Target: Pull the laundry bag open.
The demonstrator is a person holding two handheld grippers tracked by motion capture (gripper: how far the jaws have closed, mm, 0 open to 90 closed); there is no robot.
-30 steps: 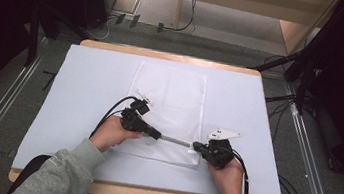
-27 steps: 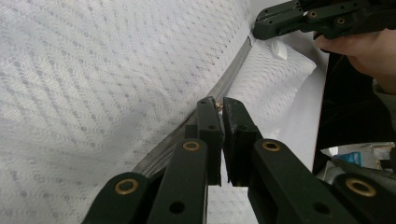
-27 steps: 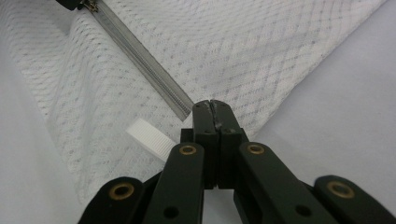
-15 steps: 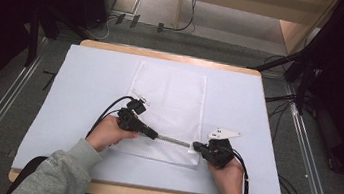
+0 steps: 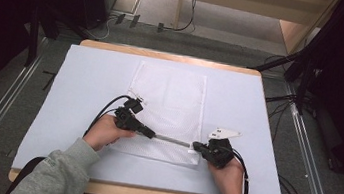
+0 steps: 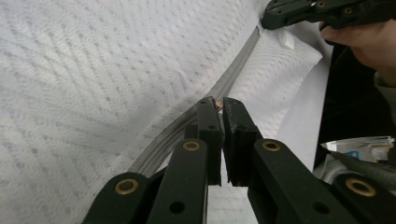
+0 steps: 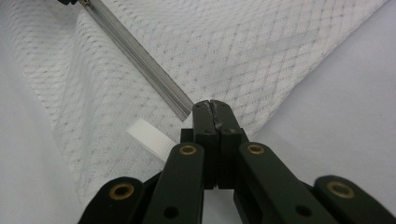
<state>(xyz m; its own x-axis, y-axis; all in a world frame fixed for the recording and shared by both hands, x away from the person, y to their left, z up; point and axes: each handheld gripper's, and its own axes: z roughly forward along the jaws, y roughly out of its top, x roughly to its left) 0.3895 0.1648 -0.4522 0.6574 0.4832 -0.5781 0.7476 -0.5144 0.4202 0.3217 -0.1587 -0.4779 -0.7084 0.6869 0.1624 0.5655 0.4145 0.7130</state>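
Note:
A white mesh bag lies flat on the pale-covered table. Its grey zipper runs along the near edge between my two grippers. My left gripper is shut on the small copper-coloured zipper pull, and the zipper leads away from its tips towards the other gripper. My right gripper is shut on the bag's fabric at the zipper's right end. The zipper stretches taut from there. A white ribbed tag sticks out beside the right jaws.
Cables trail from both grippers towards the table's near edge. A wooden rim borders the table at the back. Dark equipment and floor cables lie beyond it. Metal rails run along the floor on both sides.
My left gripper has slid a little to the left along the zipper, away from the right gripper, so more grey zipper shows between them. The right gripper has stayed put.

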